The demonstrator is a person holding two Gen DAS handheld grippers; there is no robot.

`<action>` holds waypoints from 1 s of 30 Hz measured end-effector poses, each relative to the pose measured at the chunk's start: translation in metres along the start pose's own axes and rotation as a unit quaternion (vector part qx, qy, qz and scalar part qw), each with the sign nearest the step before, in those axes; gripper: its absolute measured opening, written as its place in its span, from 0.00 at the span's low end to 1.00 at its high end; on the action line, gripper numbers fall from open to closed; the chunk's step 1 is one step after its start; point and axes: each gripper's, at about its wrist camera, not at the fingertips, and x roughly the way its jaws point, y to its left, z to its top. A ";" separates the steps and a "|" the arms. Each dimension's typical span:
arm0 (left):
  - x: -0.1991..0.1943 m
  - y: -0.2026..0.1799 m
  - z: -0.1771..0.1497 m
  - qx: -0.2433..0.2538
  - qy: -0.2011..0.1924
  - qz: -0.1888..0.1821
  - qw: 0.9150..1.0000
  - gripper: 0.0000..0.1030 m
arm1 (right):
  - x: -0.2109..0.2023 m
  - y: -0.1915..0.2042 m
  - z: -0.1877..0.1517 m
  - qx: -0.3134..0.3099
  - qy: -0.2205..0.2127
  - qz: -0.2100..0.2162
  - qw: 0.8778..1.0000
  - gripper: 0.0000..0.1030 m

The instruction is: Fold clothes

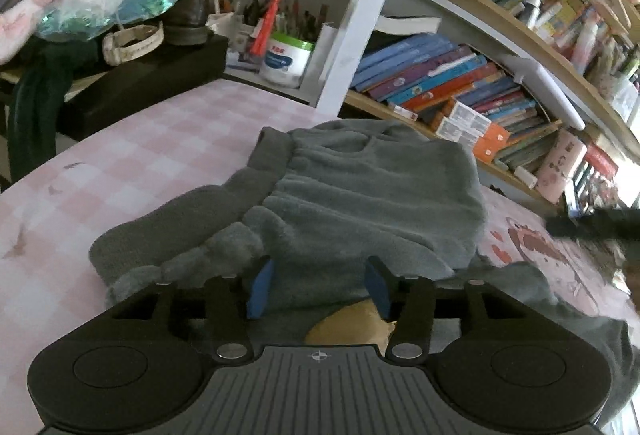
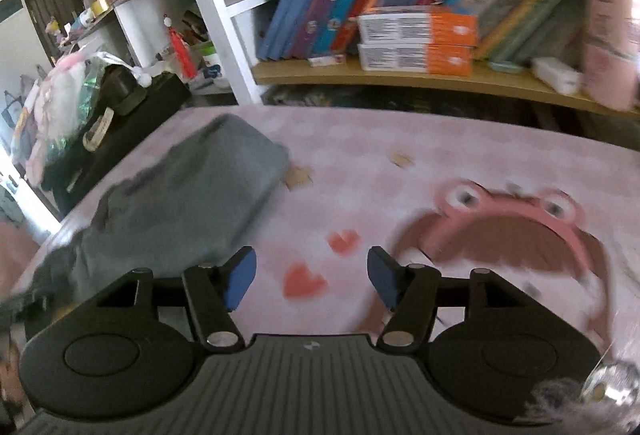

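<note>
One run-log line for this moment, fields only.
item: folded grey fleece garment on pink checked sheet | left claw: open over garment | right claw: open, empty, over sheet

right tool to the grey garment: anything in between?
Nothing visible. The right tool hangs open over bare pink sheet; the grey garment lies to its left in the right wrist view, with only printed hearts on the sheet between them.

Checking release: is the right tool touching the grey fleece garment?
Apart. The right wrist view shows the right tool open over bare pink sheet, grey fleece garment off left.
</note>
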 end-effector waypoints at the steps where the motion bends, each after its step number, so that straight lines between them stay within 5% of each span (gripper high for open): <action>1: 0.001 -0.004 0.000 0.012 0.003 0.002 1.000 0.61 | 0.012 0.003 0.007 0.002 0.000 0.007 1.000 0.60; 9: 0.012 -0.041 -0.005 0.120 0.031 0.053 0.991 0.83 | 0.091 0.023 0.045 0.026 -0.027 0.050 0.998 0.76; 17: 0.016 -0.046 -0.007 0.141 0.043 0.053 0.988 0.89 | 0.134 0.040 0.045 0.037 0.006 0.081 0.996 0.76; 21: 0.015 -0.046 -0.007 0.138 0.043 0.051 0.988 0.90 | 0.138 0.047 0.041 0.041 0.005 0.106 0.993 0.28; 26: 0.014 -0.046 -0.007 0.133 0.041 0.047 0.989 0.90 | 0.093 0.085 0.043 -0.058 -0.096 0.079 0.990 0.23; 28: 0.014 -0.044 -0.006 0.128 0.040 0.043 0.990 0.90 | 0.065 0.117 0.037 -0.143 -0.154 0.062 0.976 0.23; 30: 0.014 -0.043 -0.006 0.126 0.040 0.042 0.990 0.89 | 0.037 0.153 0.027 -0.227 -0.176 0.100 0.952 0.23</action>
